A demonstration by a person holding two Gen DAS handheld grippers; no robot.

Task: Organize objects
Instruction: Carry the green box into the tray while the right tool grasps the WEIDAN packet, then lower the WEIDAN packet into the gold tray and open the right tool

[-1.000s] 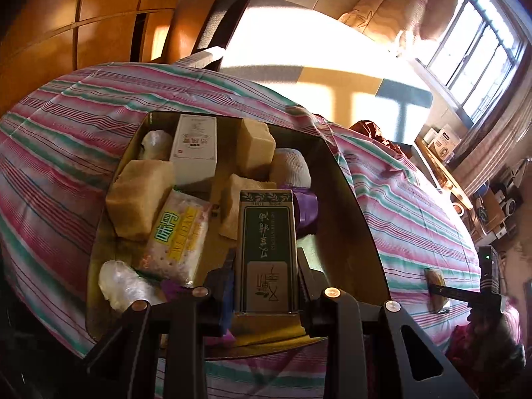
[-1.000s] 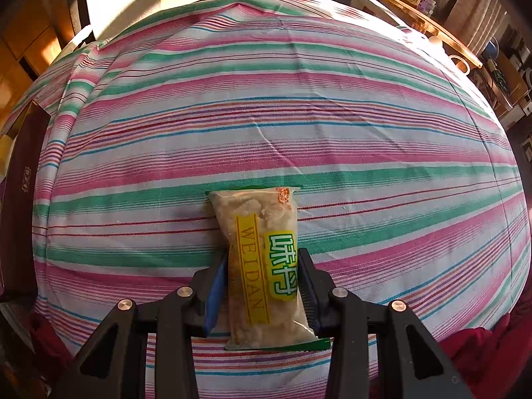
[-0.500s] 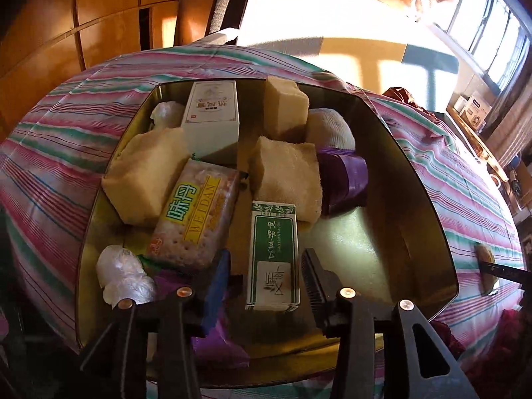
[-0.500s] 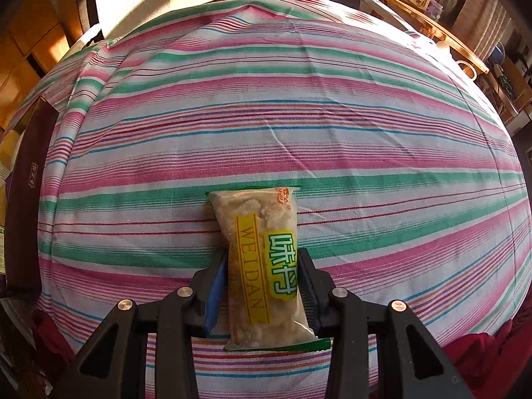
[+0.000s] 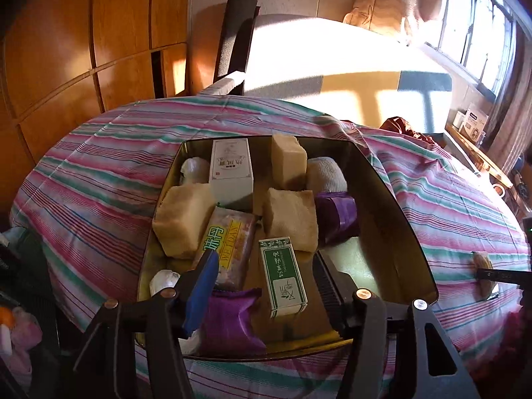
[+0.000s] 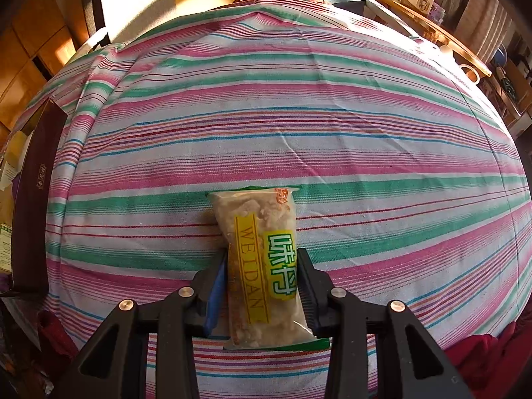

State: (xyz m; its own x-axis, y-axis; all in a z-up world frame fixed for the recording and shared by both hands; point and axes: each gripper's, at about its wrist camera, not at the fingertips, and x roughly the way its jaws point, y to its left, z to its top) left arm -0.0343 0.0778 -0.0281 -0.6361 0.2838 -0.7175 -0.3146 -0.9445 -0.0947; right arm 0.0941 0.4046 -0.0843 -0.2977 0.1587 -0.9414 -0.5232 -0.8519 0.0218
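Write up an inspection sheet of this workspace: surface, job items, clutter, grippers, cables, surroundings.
Surface: striped cloth over the table.
Job's things: gold tray holding a green box, white box, a WEIDAN packet, tan blocks, purple pouch; another snack packet over the cloth.
Clutter: nothing seen loose on the cloth.
Grippers: left gripper opening, green box between the jaws, pads clear; right gripper clamped on the snack packet.
Cables: nothing seen.
Surroundings: wooden panels, sunlit window, side shelf.
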